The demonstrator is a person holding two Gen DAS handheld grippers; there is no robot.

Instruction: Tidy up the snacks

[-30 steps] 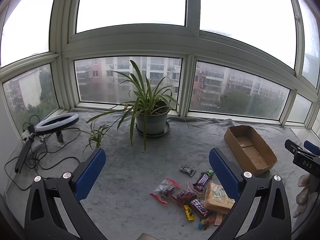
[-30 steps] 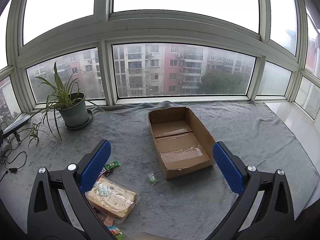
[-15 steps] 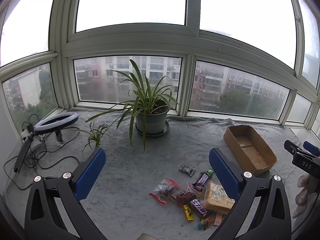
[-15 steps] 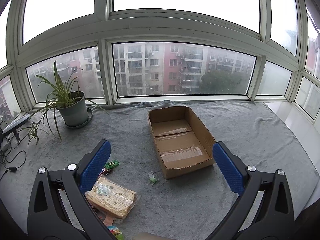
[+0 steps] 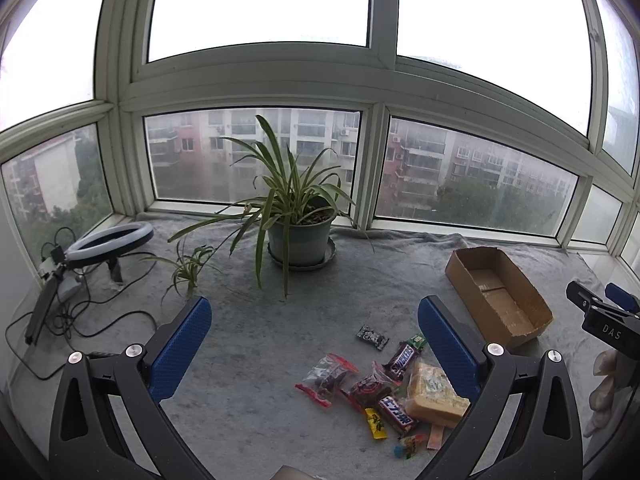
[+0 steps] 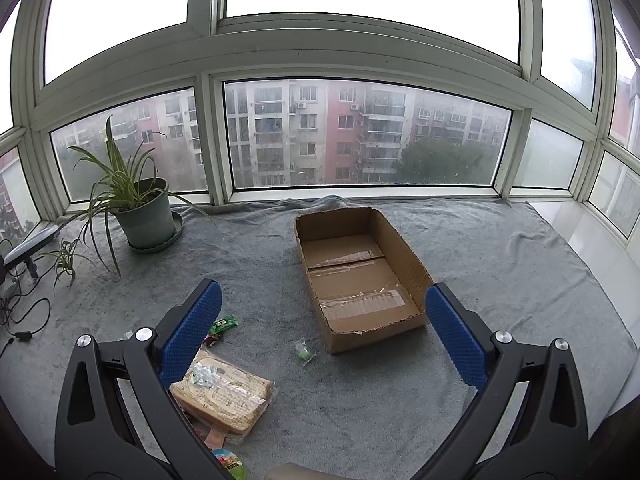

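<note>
A pile of snacks lies on the grey cloth: a wrapped bread pack (image 5: 434, 394) (image 6: 224, 398), two Snickers bars (image 5: 402, 360), a clear bag with red ends (image 5: 326, 376), a small black packet (image 5: 373, 336) and small candies. An open, empty cardboard box (image 6: 360, 276) (image 5: 496, 292) lies to the right of the pile. A small green candy (image 6: 304, 354) lies just left of the box. My left gripper (image 5: 314, 342) is open above the cloth, left of the pile. My right gripper (image 6: 320, 324) is open, in front of the box. Both are empty.
A potted spider plant (image 5: 300, 232) (image 6: 140, 212) stands near the window. A ring light (image 5: 108, 240) with cables lies at the far left. The grey cloth (image 6: 500, 280) covers the sill; bare white sill (image 6: 600, 248) shows at the right.
</note>
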